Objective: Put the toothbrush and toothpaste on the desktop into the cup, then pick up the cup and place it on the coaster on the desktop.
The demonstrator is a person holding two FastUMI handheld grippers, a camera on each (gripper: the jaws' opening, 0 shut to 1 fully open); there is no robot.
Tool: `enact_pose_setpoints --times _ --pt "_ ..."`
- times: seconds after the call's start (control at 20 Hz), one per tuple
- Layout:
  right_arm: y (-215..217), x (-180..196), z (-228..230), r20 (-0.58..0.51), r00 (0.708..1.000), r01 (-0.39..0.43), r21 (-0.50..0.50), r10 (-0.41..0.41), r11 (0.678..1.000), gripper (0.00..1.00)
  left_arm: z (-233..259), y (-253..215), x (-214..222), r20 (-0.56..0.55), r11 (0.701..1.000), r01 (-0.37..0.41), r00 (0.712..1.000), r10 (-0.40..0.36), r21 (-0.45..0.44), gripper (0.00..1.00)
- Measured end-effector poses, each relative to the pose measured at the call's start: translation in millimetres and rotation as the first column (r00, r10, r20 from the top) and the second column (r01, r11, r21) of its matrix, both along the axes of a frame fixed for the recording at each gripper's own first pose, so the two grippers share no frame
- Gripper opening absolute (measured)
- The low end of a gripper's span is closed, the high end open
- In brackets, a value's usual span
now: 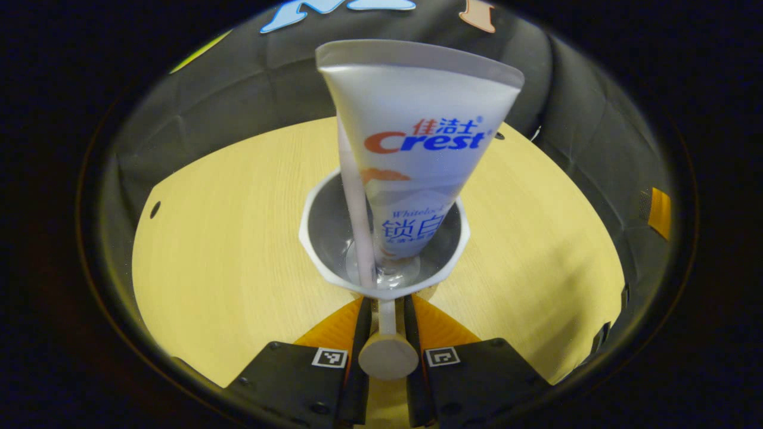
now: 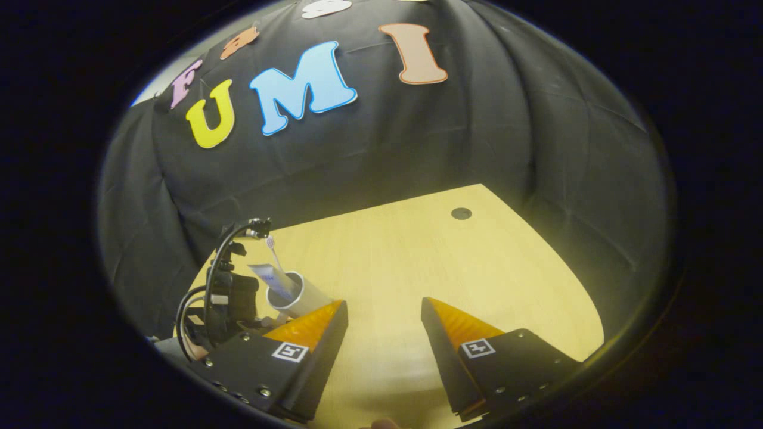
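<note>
Dead ahead of left tongs (image 1: 386,325): cup (image 1: 316,229), right at the tips, handle (image 1: 387,351) pointing straight back at the camera.
Left tongs state: clenched on the cup's handle, one finger each side, pressing it.
Cup stance: upright, mouth up; whether it rests on the surface (image 1: 226,250) or hangs just above it, can't tell.
Cup contents: toothpaste (image 1: 417,155) standing nozzle-end down, flat crimp up top, tube tilted a touch; toothbrush (image 1: 356,208) stem beside it on the tube's left, also leaning on the rim. Both in, so loading part looks done.
Long axis: tube and brush run near vertical, well above the rim, so top-heavy imo; a tilt of the cup could tip them.
Right tongs (image 2: 381,313): released, fingers wide apart, nothing between, hovering over bare surface.
From the right gripper view: cup (image 2: 295,295) sits off to the left, just past the left finger's tip, brush head (image 2: 271,243) sticking up, left tongs' body (image 2: 229,298) behind it.
Nearer hand: left, no contest; it already has the handle.
Coaster: can't spot it, so which way it lies from the cup is unknown.
Next move, my read: lift straight, keep cup level, carry to coaster once found.
Risk: handle pinch is narrow, cup may swing.
</note>
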State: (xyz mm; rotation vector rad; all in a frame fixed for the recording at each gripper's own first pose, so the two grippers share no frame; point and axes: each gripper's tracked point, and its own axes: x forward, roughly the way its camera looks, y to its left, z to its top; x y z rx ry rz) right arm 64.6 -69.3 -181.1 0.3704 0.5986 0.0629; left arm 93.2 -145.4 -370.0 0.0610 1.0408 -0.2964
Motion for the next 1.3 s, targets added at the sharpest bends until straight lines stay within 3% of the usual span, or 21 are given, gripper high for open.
enact_pose_setpoints --times 0.3,0.35,0.4,0.45,0.6,0.7,0.75,0.8,0.9,1.05,1.1,1.15,1.2,1.25,1.3 --pt "-4 0 -2 -0.001 1.000 -0.021 0.009 0.021 1.000 0.78 -3 -5 3 -0.001 1.000 -0.013 1.000 0.013 0.023 0.34" --pt "-3 0 -1 -0.001 1.000 -0.027 0.011 0.027 1.000 0.78 -2 -4 3 0.003 0.999 -0.023 1.000 0.023 0.028 0.42" --pt "-2 0 0 0.001 0.999 -0.032 0.009 0.032 0.999 0.78 1 -3 2 0.011 0.999 -0.030 0.999 0.030 0.025 0.31" --pt "-1 1 1 0.006 0.999 -0.039 0.004 0.039 0.999 0.78 5 -4 1 0.017 0.999 -0.038 0.999 0.038 0.012 0.43" --pt "5 0 6 0.023 0.998 -0.065 -0.018 0.066 0.998 0.78 24 -3 -4 0.055 0.997 -0.066 0.996 0.068 -0.036 0.60" --pt "12 -1 14 0.046 0.995 -0.087 -0.023 0.088 0.996 0.78 46 0 -7 0.101 0.994 -0.086 0.991 0.093 -0.070 0.80" --pt "16 1 19 0.060 0.993 -0.097 -0.027 0.099 0.995 0.78 58 2 -7 0.132 0.992 -0.098 0.985 0.108 -0.083 0.67" --pt "20 -1 24 0.074 0.991 -0.108 -0.033 0.110 0.994 0.78 70 5 -10 0.165 0.989 -0.106 0.979 0.121 -0.099 0.67" --pt "27 -1 34 0.109 0.985 -0.128 -0.053 0.133 0.990 0.78 98 19 -13 0.243 0.984 -0.137 0.956 0.162 -0.118 0.87" --pt "36 -6 53 0.182 0.970 -0.147 -0.100 0.163 0.984 0.78 142 44 -24 0.373 0.971 -0.176 0.900 0.225 -0.160 0.85" --pt "39 -7 62 0.213 0.962 -0.149 -0.114 0.170 0.982 0.78 160 53 -27 0.420 0.967 -0.192 0.874 0.246 -0.167 1.00" --pt "43 -10 71 0.243 0.953 -0.152 -0.125 0.179 0.980 0.78 175 61 -29 0.464 0.964 -0.200 0.847 0.260 -0.176 0.92" --pt "47 -14 81 0.274 0.944 -0.154 -0.137 0.186 0.979 0.78 193 68 -37 0.505 0.961 -0.208 0.819 0.272 -0.182 0.93" --pt "50 -17 92 0.304 0.933 -0.154 -0.150 0.193 0.977 0.78 210 74 -43 0.543 0.960 -0.209 0.793 0.277 -0.186 0.99" --pt "53 -21 99 0.332 0.922 -0.150 -0.169 0.199 0.974 0.78 220 78 -48 0.571 0.960 -0.207 0.772 0.280 -0.190 0.92"
